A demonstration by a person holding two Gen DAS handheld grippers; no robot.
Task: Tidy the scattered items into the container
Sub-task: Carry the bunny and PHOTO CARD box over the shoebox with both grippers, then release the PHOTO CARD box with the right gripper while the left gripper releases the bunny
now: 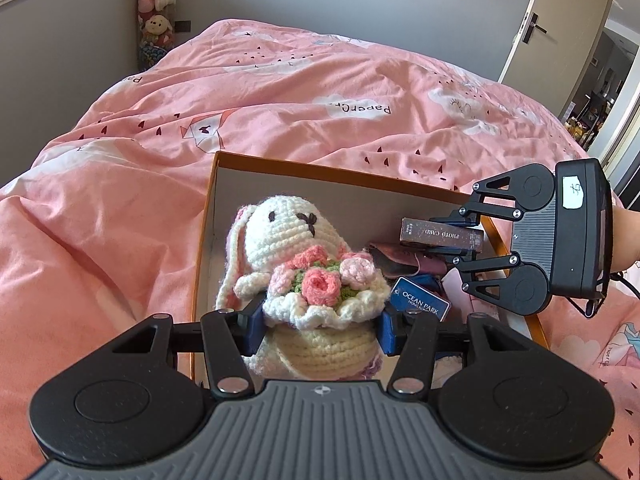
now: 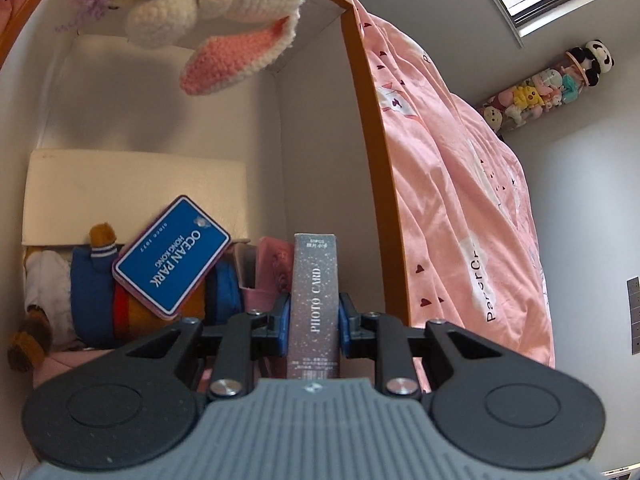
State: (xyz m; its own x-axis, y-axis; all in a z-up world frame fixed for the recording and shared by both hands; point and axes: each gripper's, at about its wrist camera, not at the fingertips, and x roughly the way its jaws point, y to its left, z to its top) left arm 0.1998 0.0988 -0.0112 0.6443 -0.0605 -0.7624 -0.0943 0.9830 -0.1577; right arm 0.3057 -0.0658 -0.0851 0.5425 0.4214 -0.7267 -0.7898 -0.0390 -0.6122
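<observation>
My left gripper (image 1: 320,326) is shut on a crocheted white bunny (image 1: 288,236) with a pink flower bouquet, held upright over the near left part of an orange-rimmed cardboard box (image 1: 320,170). In the right wrist view the bunny (image 2: 224,4) hangs at the top, above the box wall (image 2: 320,160). My right gripper (image 2: 313,320), seen also in the left wrist view (image 1: 456,240), is shut on a slim grey "PHOTO CARD" box (image 2: 314,292) (image 1: 442,234), low inside the box at its right side.
Inside the box lie a blue "OCEAN PARK" card (image 2: 172,256) (image 1: 420,300), a stuffed toy in blue clothes (image 2: 92,288), a pink pouch (image 2: 268,268) and a white flat box (image 2: 132,196). Pink bedding (image 1: 280,88) surrounds it. A door (image 1: 560,20) stands far right.
</observation>
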